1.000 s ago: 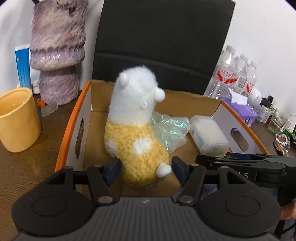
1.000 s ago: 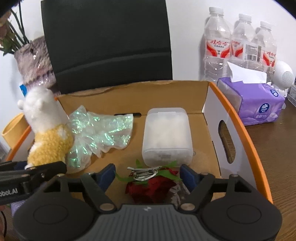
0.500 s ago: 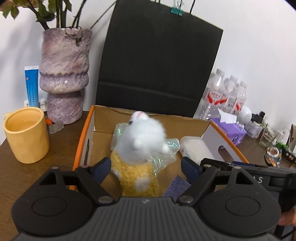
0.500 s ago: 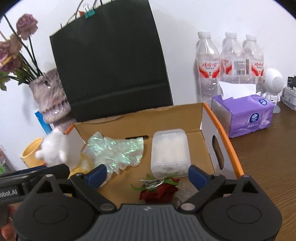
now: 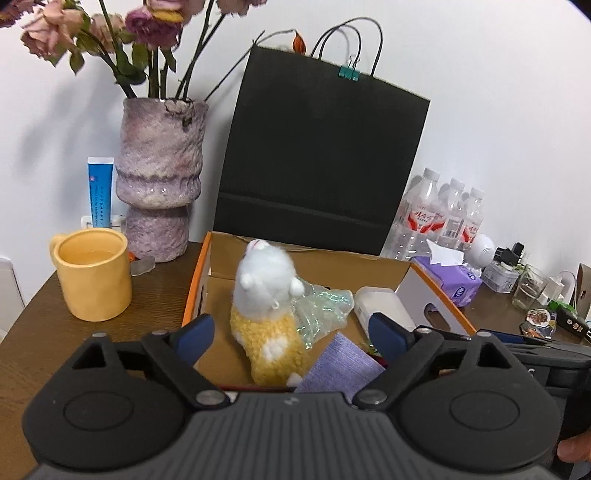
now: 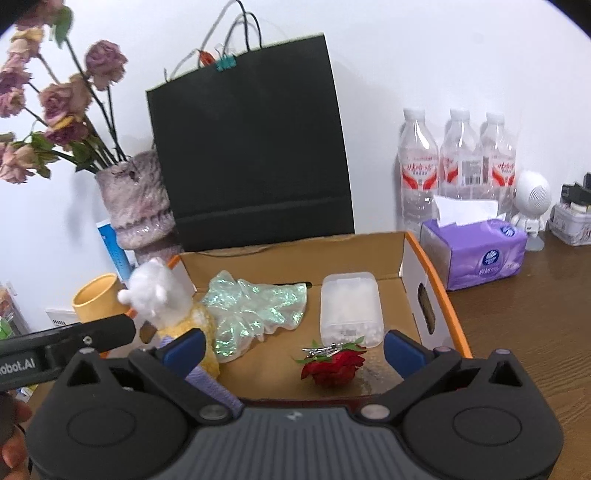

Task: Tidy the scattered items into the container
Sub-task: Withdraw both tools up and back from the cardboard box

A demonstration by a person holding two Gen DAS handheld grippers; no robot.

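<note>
Far left on the wooden table [image 5: 44, 325]: yellow mug [image 5: 92, 273], with a blue-and-white tube [image 5: 99, 192] standing behind it against the wall. Next, a purple vase [image 5: 159, 192] with dried roses [image 5: 147, 22]. Behind the box, a black paper bag [image 5: 321, 166] with a teal clip on its top edge.

Cardboard box [image 5: 195, 291], orange-edged with white side walls, sits mid-table, open top. Inside it, left to right: plush toy [image 5: 269, 310] with white head and yellow body, leaning near the left wall; iridescent crumpled film [image 6: 255, 310] just beside and partly behind it; purple cloth [image 5: 340, 369] at the front edge; red rose clip [image 6: 332, 365] on the box floor; clear plastic case [image 6: 349, 314] with white contents toward the right wall.

Left gripper [image 5: 291, 332] hangs over the near edge of the box, jaws opening, spread wide. The plush sits in the gap but the blue pads are clear of it on both sides, not touching.

Right gripper [image 6: 291, 349] also jaws opening, very wide, over the near edge. The rose clip lies between the pads, free of both.

Right of the box: purple tissue pack [image 6: 476, 251], three water bottles [image 6: 458, 166] behind it, small white robot figure [image 6: 532, 199], then clutter at the far right edge, too small to tell.
</note>
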